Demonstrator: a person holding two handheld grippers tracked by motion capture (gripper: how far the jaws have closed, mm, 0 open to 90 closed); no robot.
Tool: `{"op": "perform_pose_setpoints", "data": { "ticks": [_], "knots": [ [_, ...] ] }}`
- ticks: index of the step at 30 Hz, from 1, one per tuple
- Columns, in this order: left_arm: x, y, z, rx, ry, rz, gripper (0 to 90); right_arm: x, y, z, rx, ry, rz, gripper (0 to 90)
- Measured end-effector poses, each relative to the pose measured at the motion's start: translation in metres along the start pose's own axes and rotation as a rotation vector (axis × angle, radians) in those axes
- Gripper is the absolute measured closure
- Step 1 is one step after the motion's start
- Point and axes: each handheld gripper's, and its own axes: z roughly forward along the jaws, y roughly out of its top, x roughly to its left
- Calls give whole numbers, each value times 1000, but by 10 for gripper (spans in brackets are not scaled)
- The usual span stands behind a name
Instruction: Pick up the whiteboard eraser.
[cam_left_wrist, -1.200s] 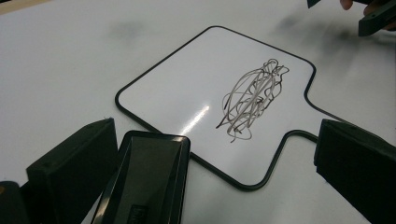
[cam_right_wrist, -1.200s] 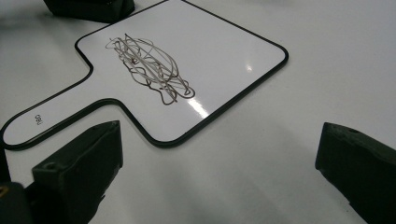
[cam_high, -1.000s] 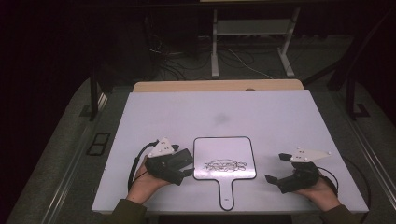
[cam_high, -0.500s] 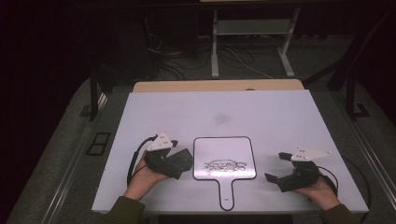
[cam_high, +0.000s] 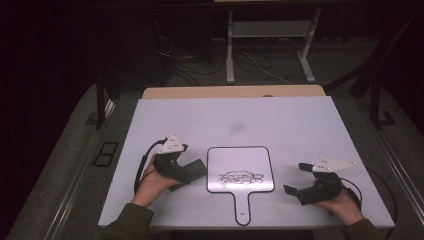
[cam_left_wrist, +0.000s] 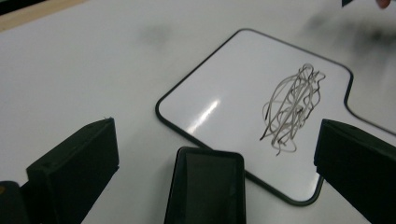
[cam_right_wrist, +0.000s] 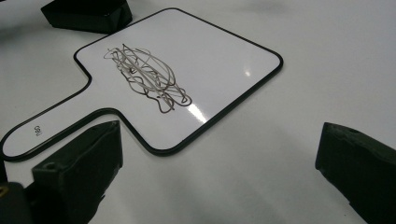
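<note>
The board is lying flat near the front edge of the table, its handle pointing back at the person, so the scribble on its face is within reach of either hand.

Nearest the person, just left of the board, the left gripper is resting low in the left hand. Its jaws are standing wide apart in the left gripper view, and between them a flat black block, an eraser by the look of it, is lying with its far end just over the board's near corner. Whether the jaws are touching it is hard to tell from this angle; they appear to be bracketing it without pressing. That placement suggests the hand is lining up to take the eraser and wipe the marks.

To the right of the board, set apart from it, the right gripper is waiting in the right hand, jaws also spread and holding nothing. In the right gripper view it is looking across the board's corner toward the scribble, probably positioned to steady the board once wiping begins.

Beyond the board, the table is running bare except for a faint grey smudge.
</note>
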Motion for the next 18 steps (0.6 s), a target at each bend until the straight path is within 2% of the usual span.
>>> {"op": "perform_pose_setpoints", "data": {
  "ticks": [6,14,18],
  "knots": [
    [3,-3,-2,4,18,-11,0,1,0,1,3,-4,-3,0],
    [9,-8,-2,51,39,-12,0,0,0,2,7,-1,-4,0],
    [10,-11,-3,76,44,1,0,1,0,1,5,-1,-5,0]
  ]
}}
